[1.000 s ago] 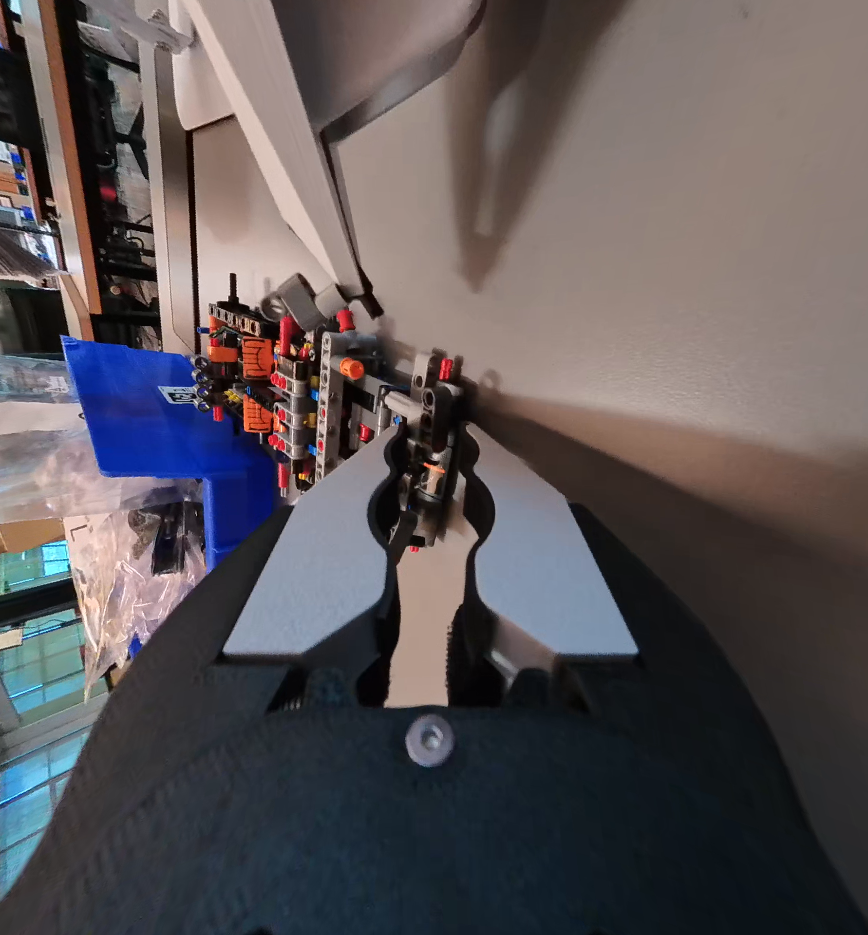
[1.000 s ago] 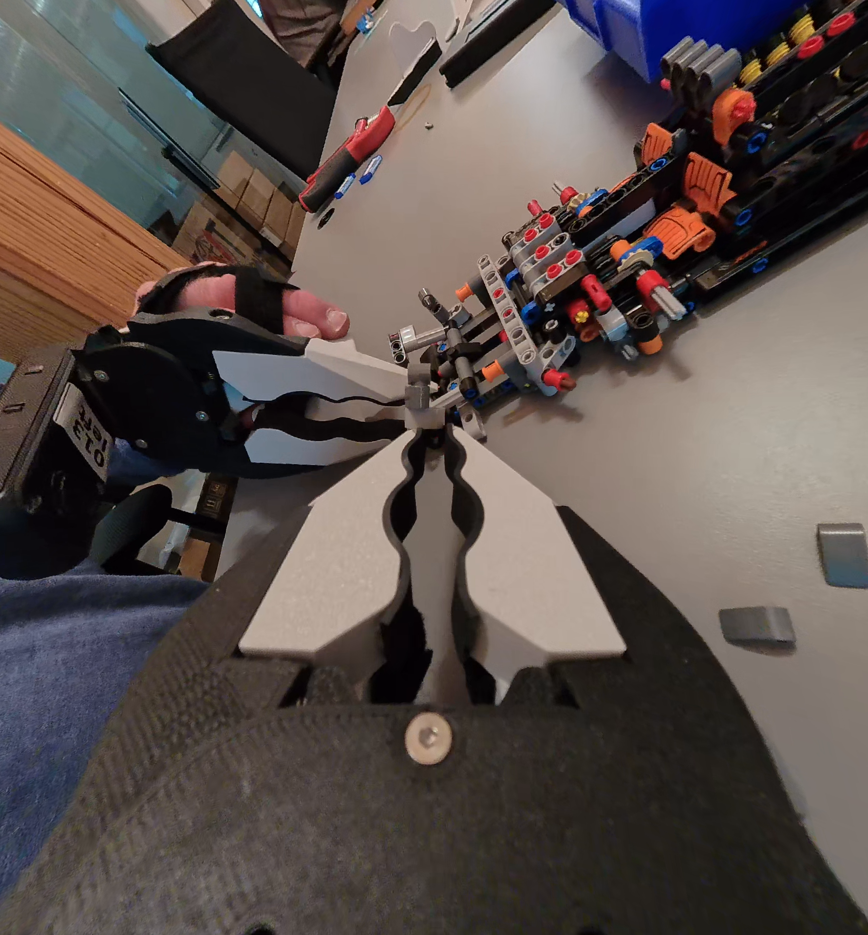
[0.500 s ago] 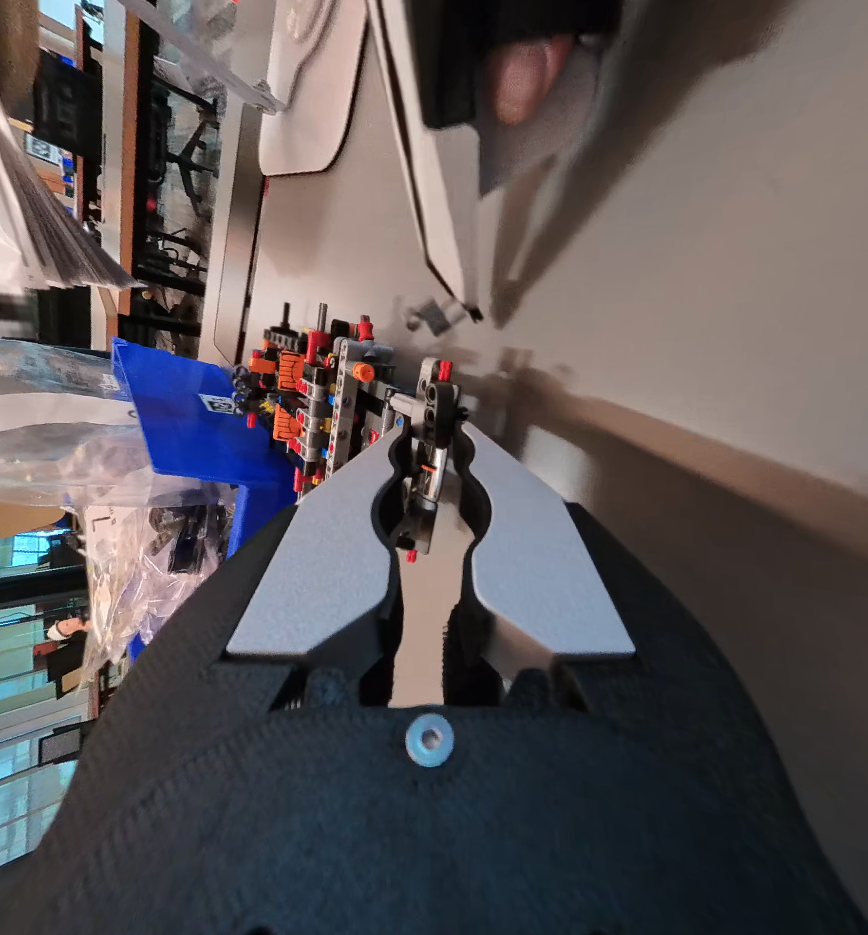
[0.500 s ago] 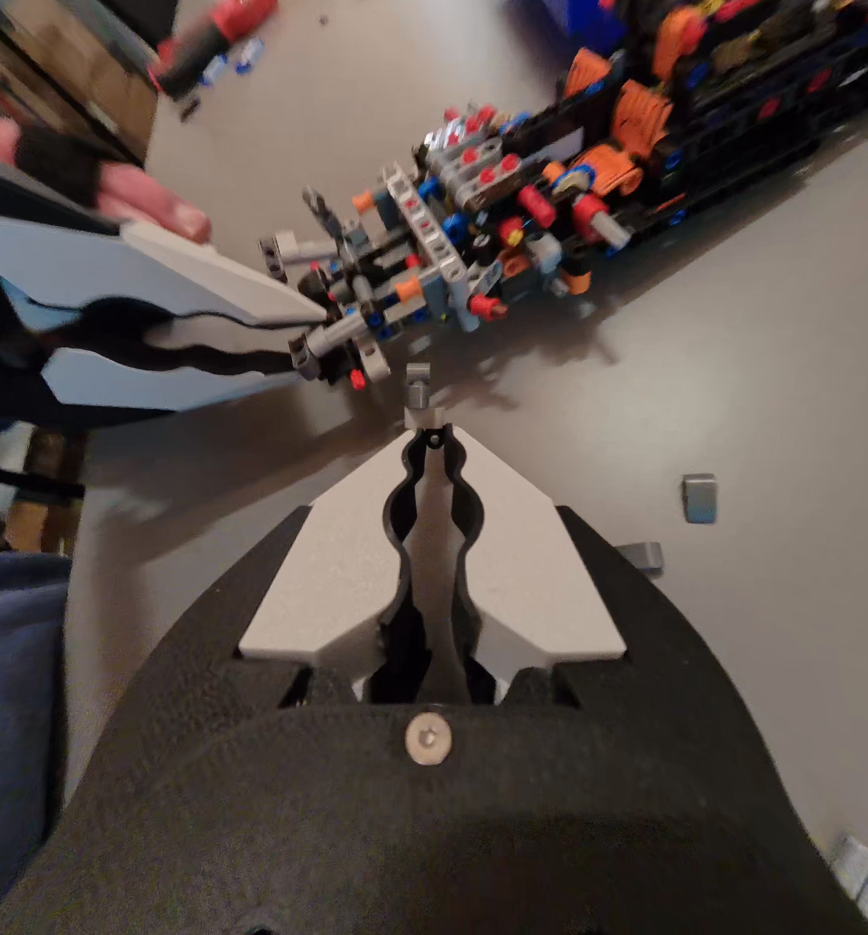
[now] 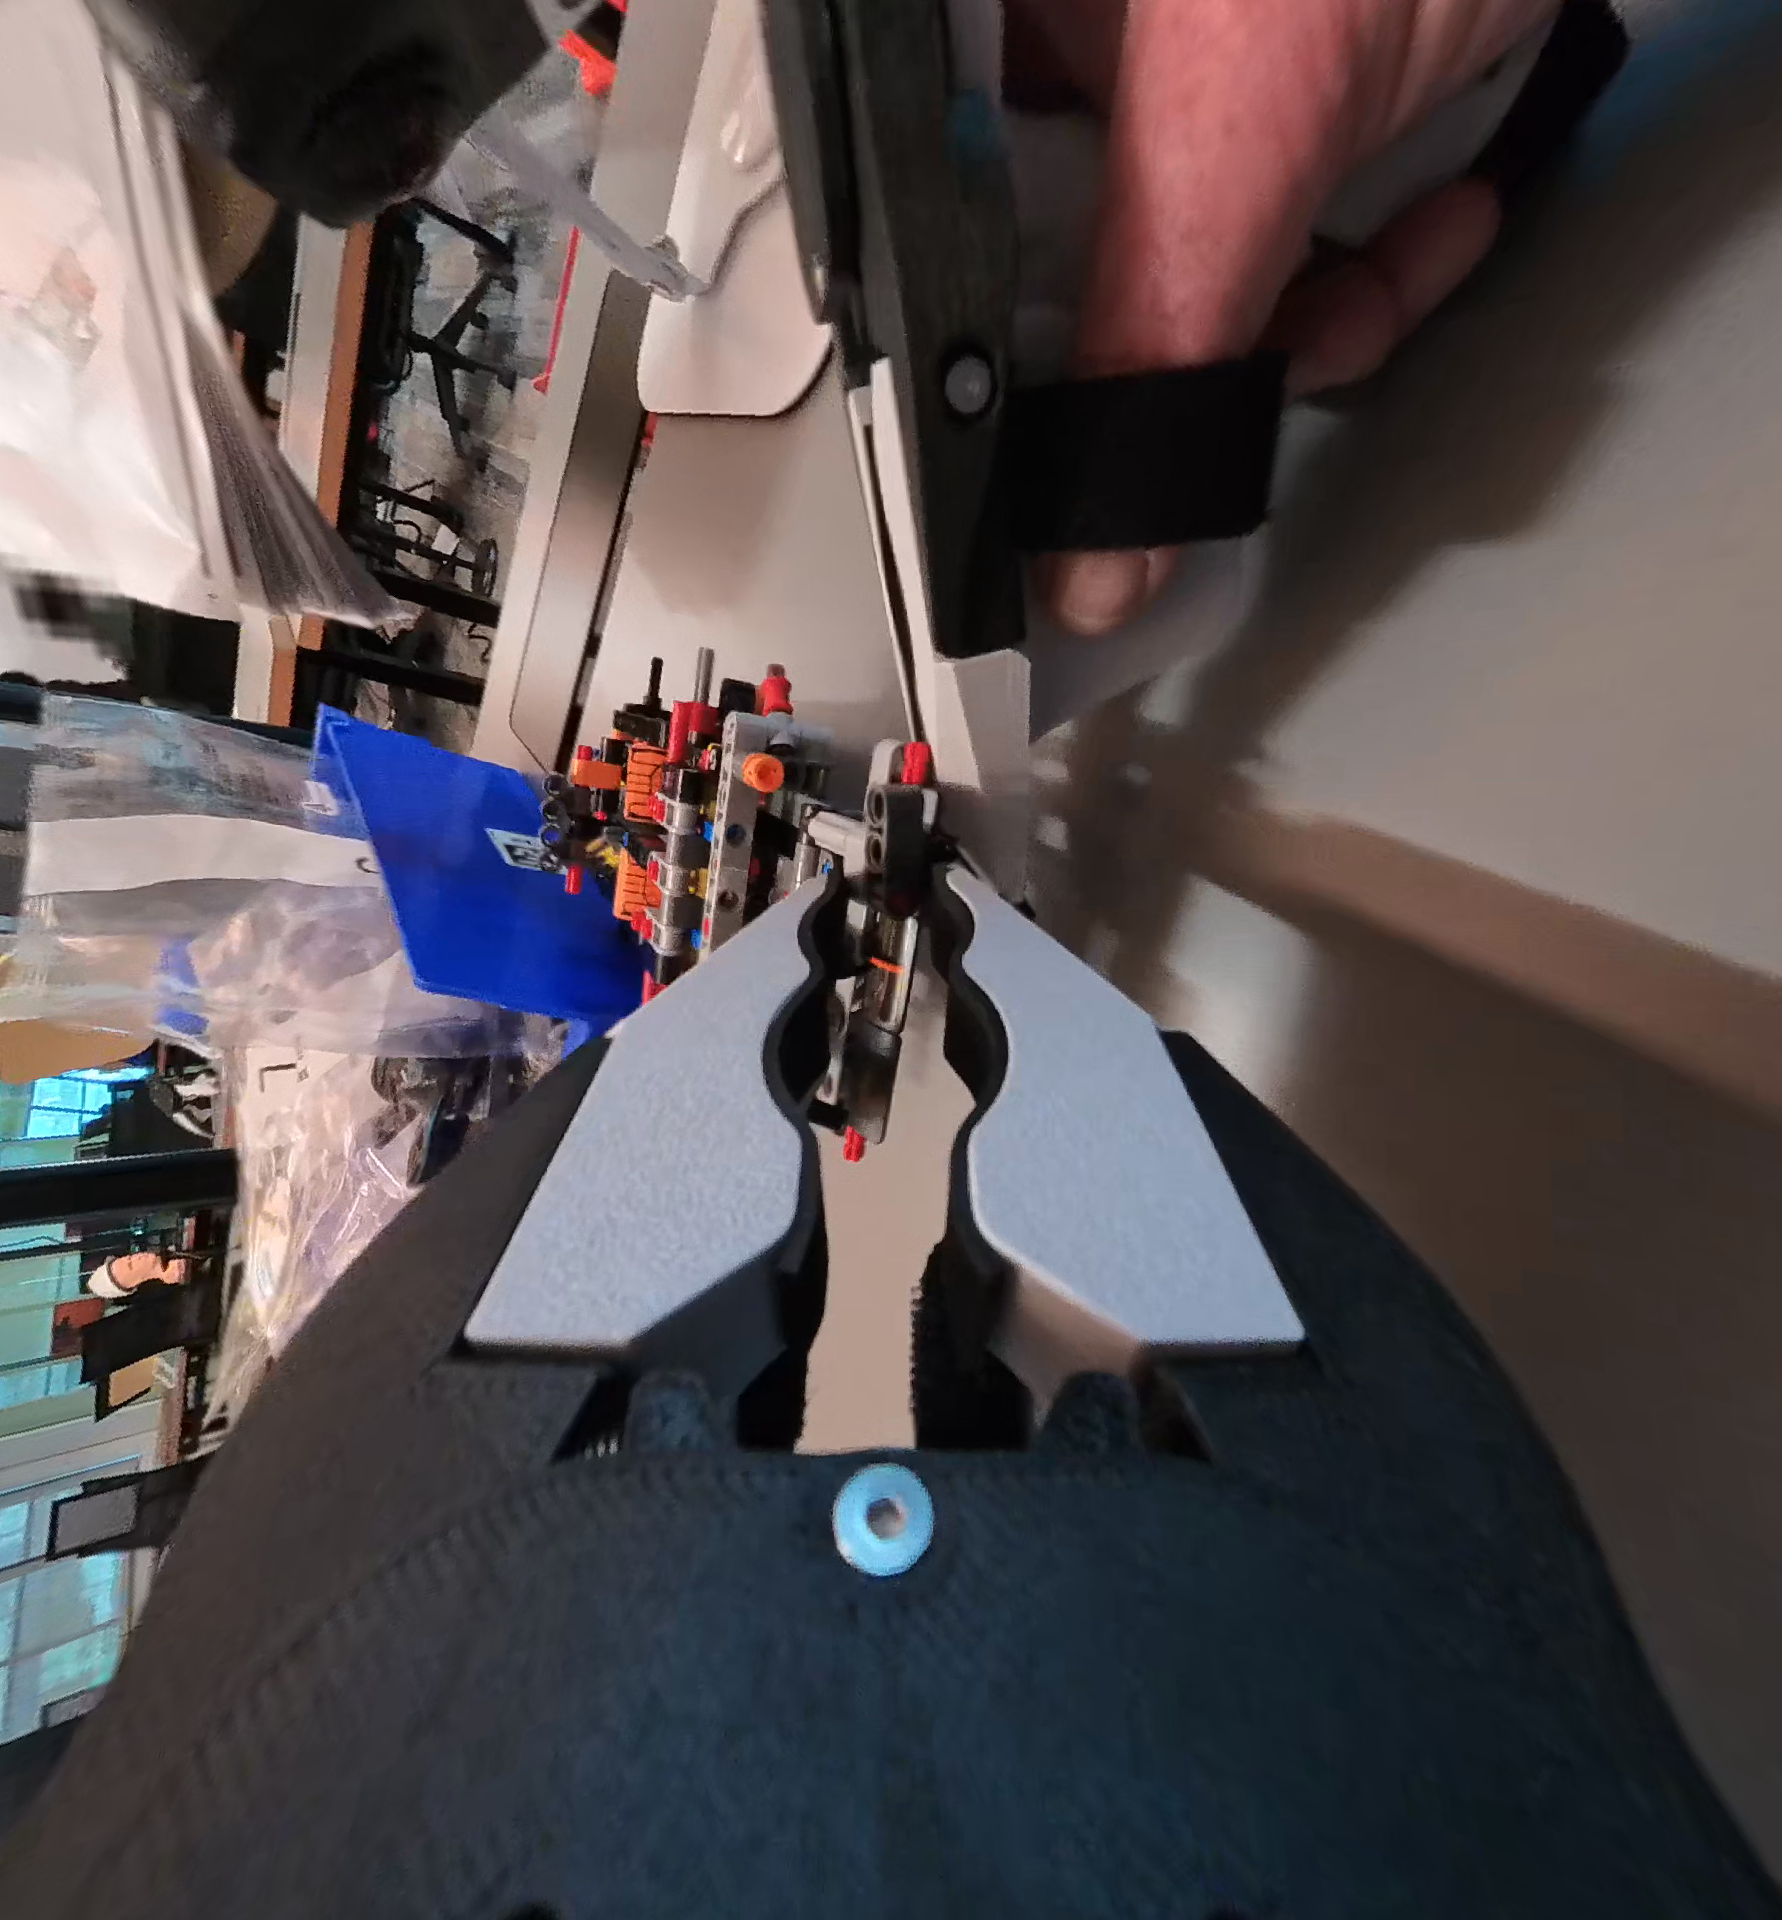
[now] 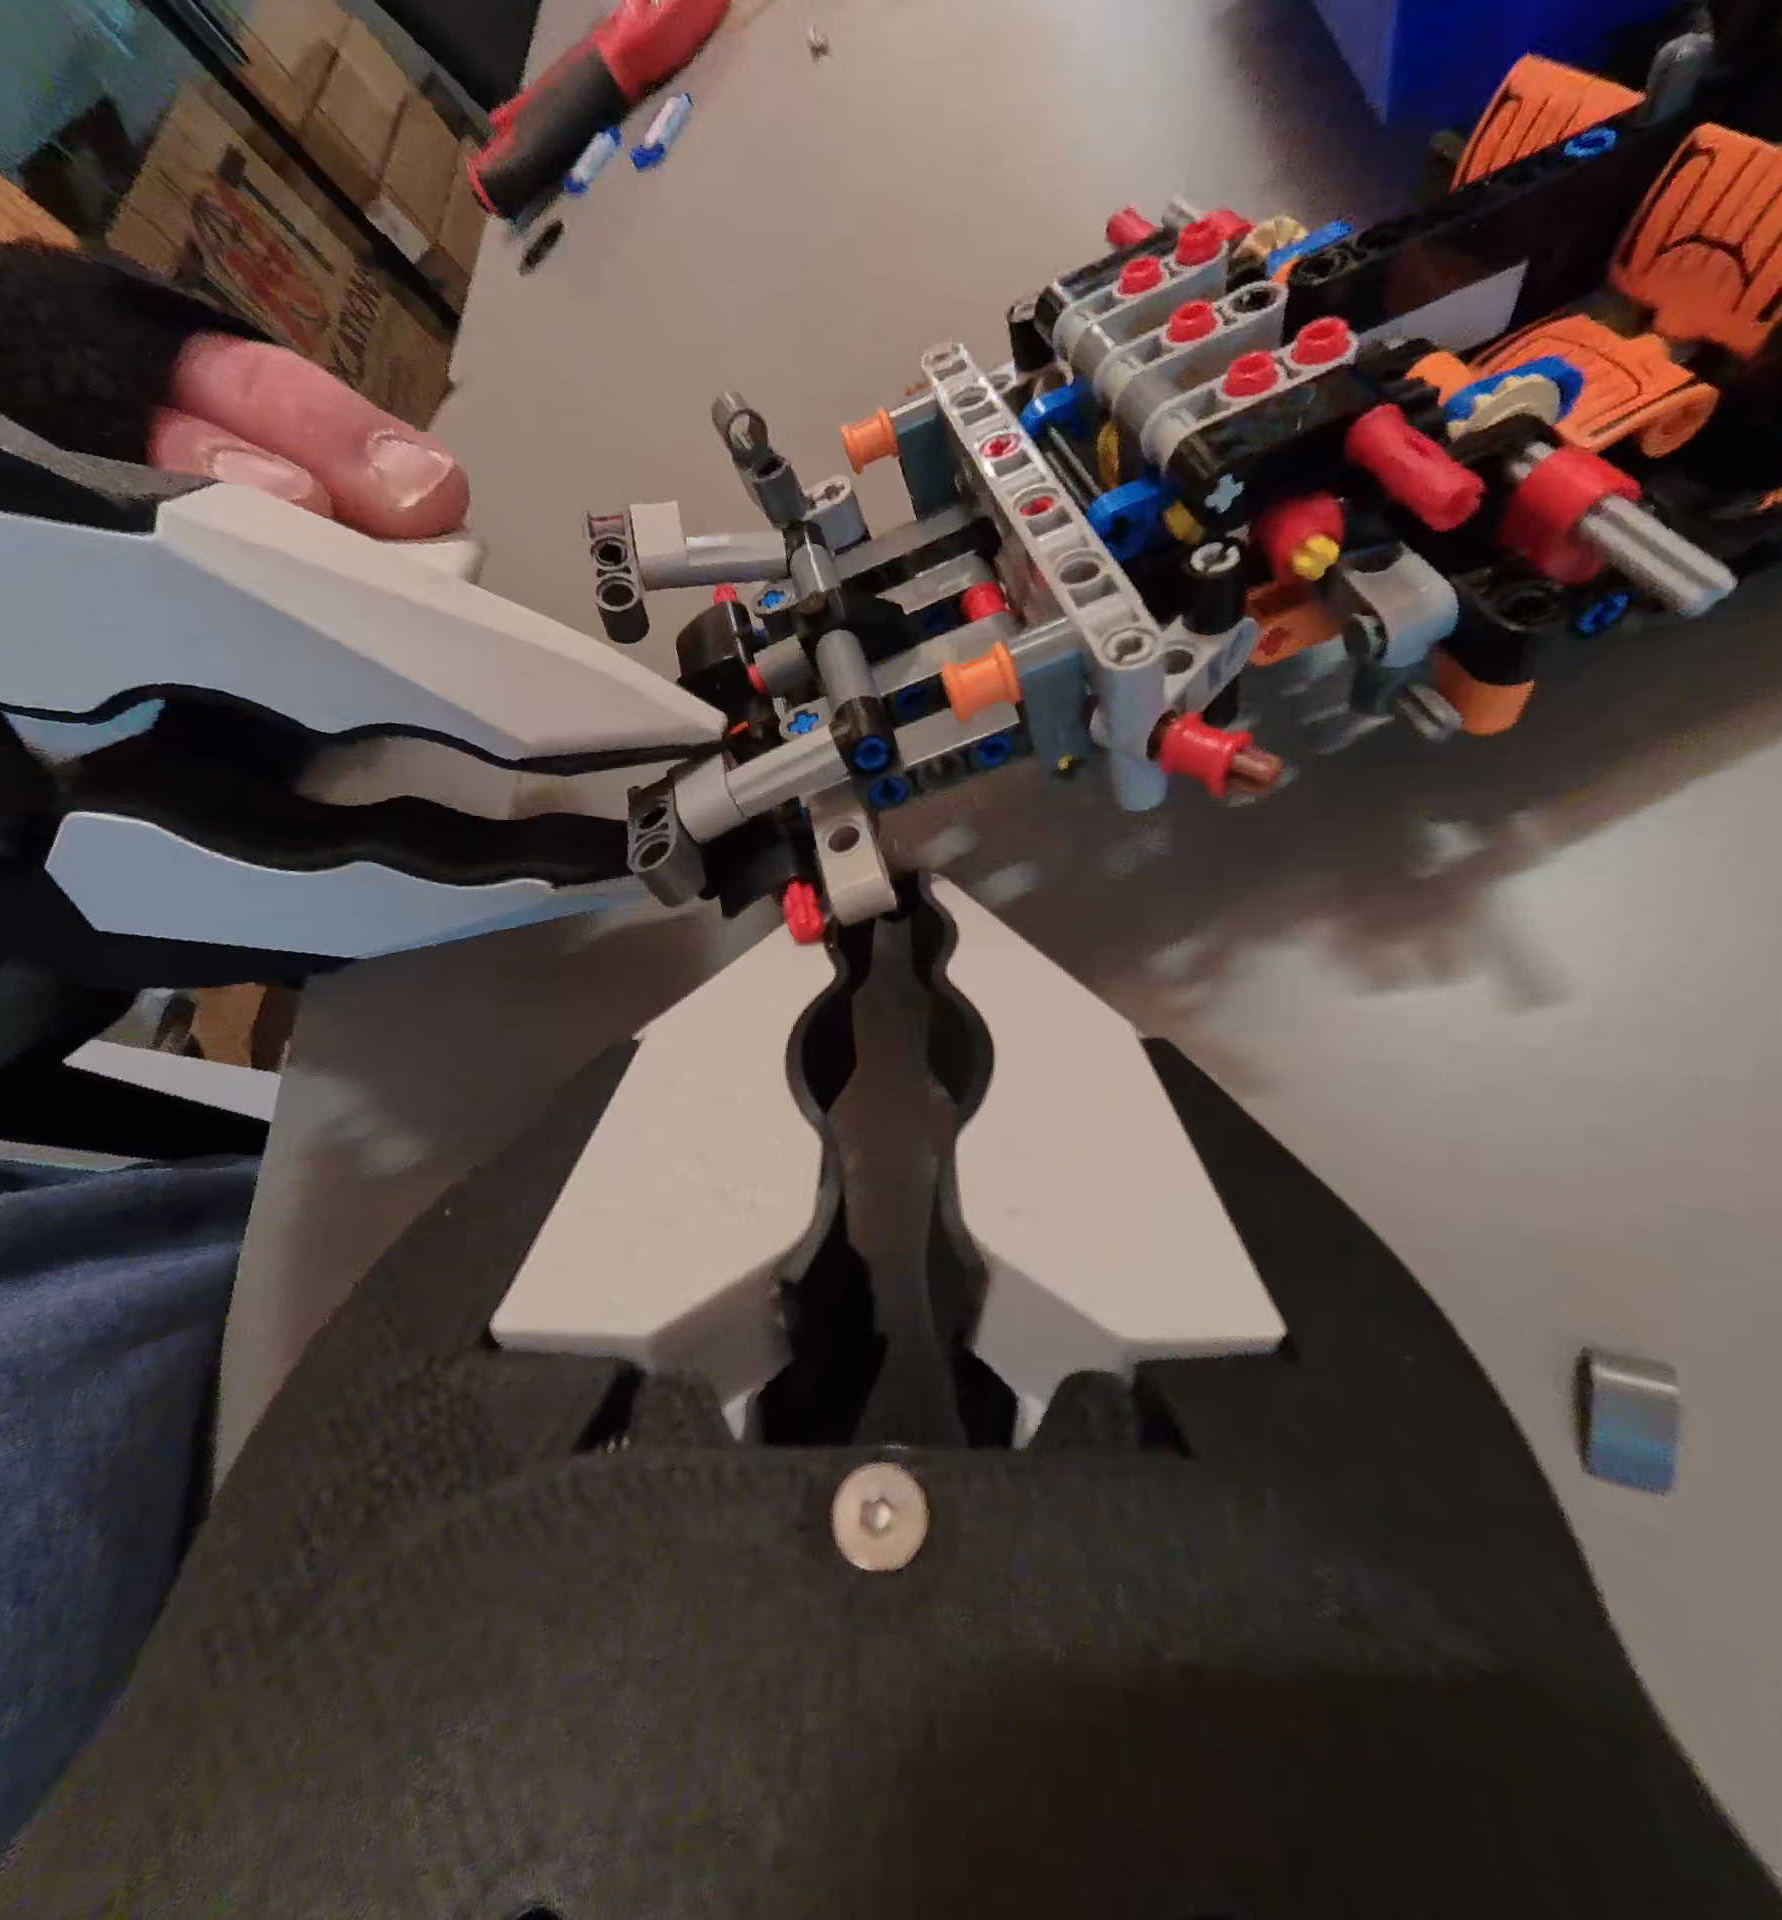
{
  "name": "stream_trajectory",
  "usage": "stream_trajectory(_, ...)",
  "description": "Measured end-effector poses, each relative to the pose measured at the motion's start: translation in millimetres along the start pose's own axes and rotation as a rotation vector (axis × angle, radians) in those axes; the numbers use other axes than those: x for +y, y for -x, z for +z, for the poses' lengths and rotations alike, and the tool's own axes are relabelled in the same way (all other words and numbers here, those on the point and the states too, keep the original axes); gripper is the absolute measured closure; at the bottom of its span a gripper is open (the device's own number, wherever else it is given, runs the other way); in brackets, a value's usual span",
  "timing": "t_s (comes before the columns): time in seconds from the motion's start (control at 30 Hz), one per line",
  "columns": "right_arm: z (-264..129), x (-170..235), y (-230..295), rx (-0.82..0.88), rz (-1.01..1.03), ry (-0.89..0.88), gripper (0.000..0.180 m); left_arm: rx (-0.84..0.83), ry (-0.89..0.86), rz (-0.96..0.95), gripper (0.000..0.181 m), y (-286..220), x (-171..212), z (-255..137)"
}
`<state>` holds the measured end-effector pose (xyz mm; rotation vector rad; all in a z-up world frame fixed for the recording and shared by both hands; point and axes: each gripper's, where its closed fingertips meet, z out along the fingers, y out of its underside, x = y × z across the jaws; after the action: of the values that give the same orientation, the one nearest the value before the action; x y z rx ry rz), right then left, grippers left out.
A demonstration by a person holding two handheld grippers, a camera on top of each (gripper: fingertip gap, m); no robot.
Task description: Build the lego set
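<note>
The left gripper (image 5: 882, 904) is clamped on the near end of the Lego Technic model (image 6: 1126, 582), which juts out ahead of it over the grey table (image 6: 1489, 1039). The right gripper (image 6: 892, 914), nearly closed, pinches a light-grey connector (image 6: 851, 862) (pressed against the model's underside). A loose grey piece (image 6: 1630, 1423) lies off to its right.

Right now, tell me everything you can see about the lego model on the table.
The lego model is a long Technic-style plastic frame of grey and black beams with red, blue and orange pins and orange panels. Its far end rests on the grey table. The left tongs clamp its near end, while the right tongs pinch a light grey piece there.
</note>
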<state>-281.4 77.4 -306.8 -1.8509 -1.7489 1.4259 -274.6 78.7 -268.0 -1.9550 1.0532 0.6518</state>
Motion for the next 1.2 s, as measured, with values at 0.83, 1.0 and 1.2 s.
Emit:
stream_trajectory(0.83, -11, -34, -6, -0.025, -0.075, -0.138, 0.175, -0.086, 0.148, 0.311, 0.136, 40, 33, 40)
stream_trajectory(1.0, -22, -23, -3, -0.032, -0.06, -0.105, 0.174, -0.053, 0.098, 0.25, 0.137, 31, 21, 39)
stream_trajectory(1.2, -36, -6, -11, 0.002, -0.025, -0.067, 0.175, -0.067, 0.081, 0.211, 0.157, 40, 18, 31)
